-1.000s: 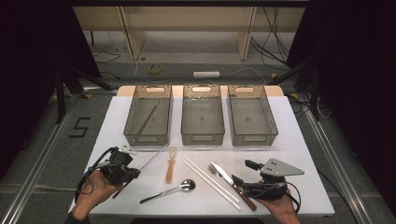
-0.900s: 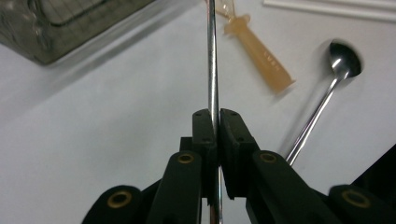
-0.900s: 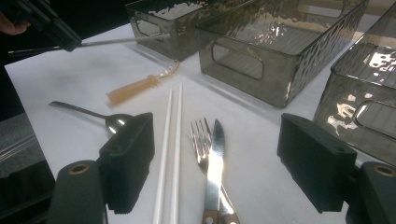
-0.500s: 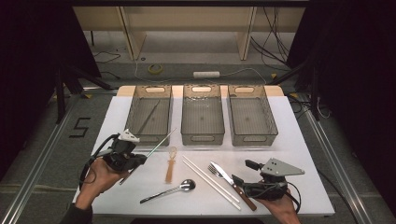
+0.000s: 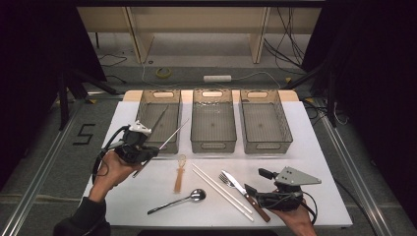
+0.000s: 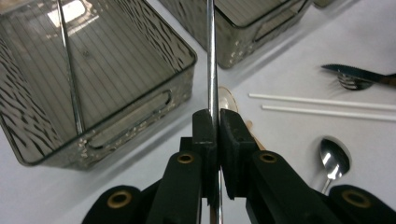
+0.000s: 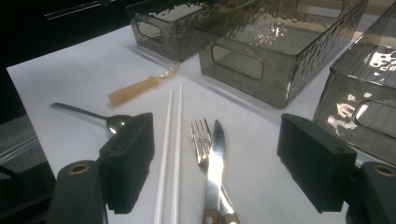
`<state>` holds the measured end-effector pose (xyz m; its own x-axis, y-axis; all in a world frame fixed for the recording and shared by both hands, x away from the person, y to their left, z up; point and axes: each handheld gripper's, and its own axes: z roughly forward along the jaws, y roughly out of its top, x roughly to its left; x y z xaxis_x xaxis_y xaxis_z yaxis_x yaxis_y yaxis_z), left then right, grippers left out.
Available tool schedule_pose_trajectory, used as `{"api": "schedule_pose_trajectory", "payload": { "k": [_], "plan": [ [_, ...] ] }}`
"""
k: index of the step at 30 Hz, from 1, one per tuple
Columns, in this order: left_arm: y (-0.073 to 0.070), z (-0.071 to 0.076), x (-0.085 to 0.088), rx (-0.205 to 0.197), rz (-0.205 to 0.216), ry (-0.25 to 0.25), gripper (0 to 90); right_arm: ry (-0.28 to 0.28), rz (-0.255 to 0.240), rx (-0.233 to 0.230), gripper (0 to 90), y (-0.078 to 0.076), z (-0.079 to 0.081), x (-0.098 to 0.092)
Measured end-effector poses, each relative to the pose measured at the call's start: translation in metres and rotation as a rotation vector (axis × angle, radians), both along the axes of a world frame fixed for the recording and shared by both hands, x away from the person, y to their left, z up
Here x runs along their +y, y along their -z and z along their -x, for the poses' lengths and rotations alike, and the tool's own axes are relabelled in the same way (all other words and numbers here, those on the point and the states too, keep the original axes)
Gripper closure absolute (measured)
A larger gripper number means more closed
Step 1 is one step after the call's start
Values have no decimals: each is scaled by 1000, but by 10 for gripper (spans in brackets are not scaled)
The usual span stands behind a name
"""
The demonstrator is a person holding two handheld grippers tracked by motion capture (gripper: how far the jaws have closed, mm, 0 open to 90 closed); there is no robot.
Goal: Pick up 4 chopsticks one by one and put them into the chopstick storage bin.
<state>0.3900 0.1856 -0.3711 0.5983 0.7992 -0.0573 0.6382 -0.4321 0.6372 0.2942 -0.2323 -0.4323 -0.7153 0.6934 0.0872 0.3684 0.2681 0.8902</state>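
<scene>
From above, the left gripper [image 5: 147,150] holds a thin metal rod [image 5: 173,135] that slants up over the near end of the left bin [image 5: 143,105]. The right gripper [image 5: 253,191] rests near the table's [image 5: 314,162] front edge beside a knife [image 5: 236,183].

In the left gripper view, the jaws are clamped on the rod [image 6: 211,60], which runs straight up between them; another rod [image 6: 70,70] lies in the bin [image 6: 140,112].

In the right gripper view, the jaws stand wide apart and empty over a fork [image 7: 201,140], the knife [image 7: 215,154] and two white sticks [image 7: 170,135].
</scene>
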Motion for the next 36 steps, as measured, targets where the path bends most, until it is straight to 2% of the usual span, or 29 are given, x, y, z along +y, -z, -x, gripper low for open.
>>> {"api": "schedule_pose_trajectory", "payload": {
  "k": [9,12,15,18,24,36],
  "plan": [
    [-12,-23,-1,-32,8,-17,847,2,-4,4,285,1,-1,0],
    [-15,-34,1,-35,7,-34,848,0,0,4,284,0,0,0],
    [-17,-45,3,-44,25,-54,847,0,-4,2,284,0,0,0],
    [-18,-55,5,-51,20,-64,847,2,-5,3,284,1,-1,-1],
    [-12,-78,10,-52,13,-104,847,1,-7,3,284,1,-1,-1],
    [-1,-105,19,-44,49,-166,847,0,-7,5,284,1,-1,-1]
  ]
}}
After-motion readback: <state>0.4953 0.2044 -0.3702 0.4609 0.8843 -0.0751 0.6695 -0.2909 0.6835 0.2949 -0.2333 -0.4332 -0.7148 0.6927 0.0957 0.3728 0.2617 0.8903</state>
